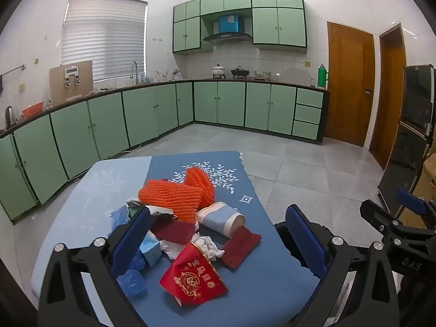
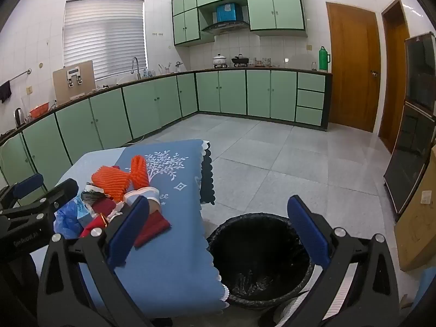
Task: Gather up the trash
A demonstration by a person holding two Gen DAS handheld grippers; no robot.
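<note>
Item one, the table [image 1: 272,299]: you are facing its blue cloth, filling the lower centre of the left wrist view. Item two, the black-lined bin [image 2: 261,259]: it is standing on the floor off the cloth's right edge, at the lower centre of the right wrist view, so you are carrying each piece rightward. Item three, the trash heap: orange foam netting [image 1: 171,199] is lying at the back, a tipped paper cup [image 1: 220,218] just right of it, a red envelope [image 1: 193,278] nearest you, crumpled tissue [image 1: 207,245] between. Item four, the left gripper [image 1: 218,242] and right gripper [image 2: 218,239]: both are standing wide apart, holding nothing. You are best starting with the nearest loose piece, closing squarely on it.
</note>
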